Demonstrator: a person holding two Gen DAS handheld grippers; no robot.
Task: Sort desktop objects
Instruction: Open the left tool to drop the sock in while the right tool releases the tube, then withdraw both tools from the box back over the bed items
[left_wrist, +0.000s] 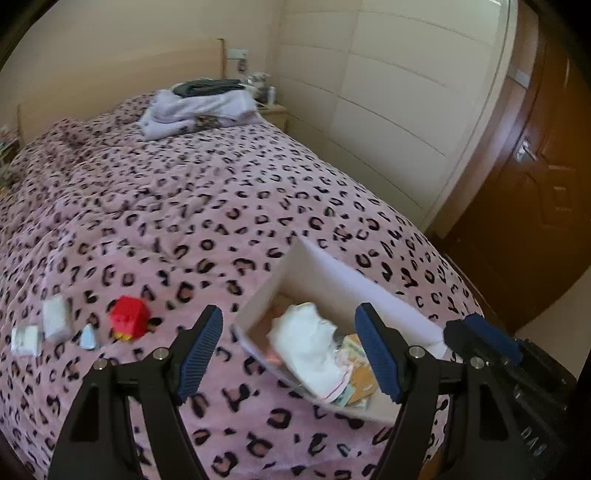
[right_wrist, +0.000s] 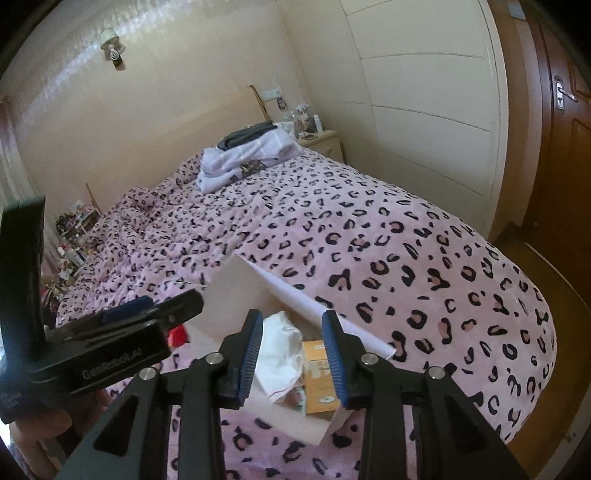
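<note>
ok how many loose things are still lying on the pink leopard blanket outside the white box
4, clustered left of the white cardboard box: red toy, upright white packet, flat white packet, small silvery wrapper. Others may be hidden.

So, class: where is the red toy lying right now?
In the left wrist view, the red toy lies on the leopard-print bedspread, left of the white box, beside three small white packets.

White box (right_wrist: 291, 291) on leopard-print bedspread (right_wrist: 424, 236).

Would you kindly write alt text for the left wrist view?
The open left gripper hovers over a white box of packets on a pink leopard-print bed. A red toy and small white packets lie to the left; the right gripper is at the right edge.
</note>
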